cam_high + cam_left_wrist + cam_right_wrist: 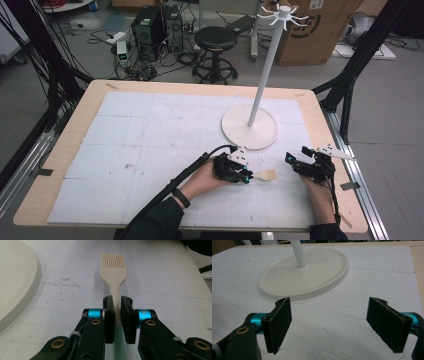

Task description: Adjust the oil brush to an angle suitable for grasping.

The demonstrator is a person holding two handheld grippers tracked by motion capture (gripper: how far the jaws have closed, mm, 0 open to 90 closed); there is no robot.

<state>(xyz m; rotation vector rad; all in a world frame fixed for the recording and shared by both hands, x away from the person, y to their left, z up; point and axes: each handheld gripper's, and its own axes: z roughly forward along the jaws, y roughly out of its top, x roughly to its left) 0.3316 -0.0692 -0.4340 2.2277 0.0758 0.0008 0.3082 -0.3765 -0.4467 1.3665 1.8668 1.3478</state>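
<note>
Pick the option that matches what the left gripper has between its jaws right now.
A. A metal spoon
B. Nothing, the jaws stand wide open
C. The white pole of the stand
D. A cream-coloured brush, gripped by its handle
D: in the left gripper view the left gripper is closed on the handle of the cream brush, whose bristles point away over the white mat.
</note>
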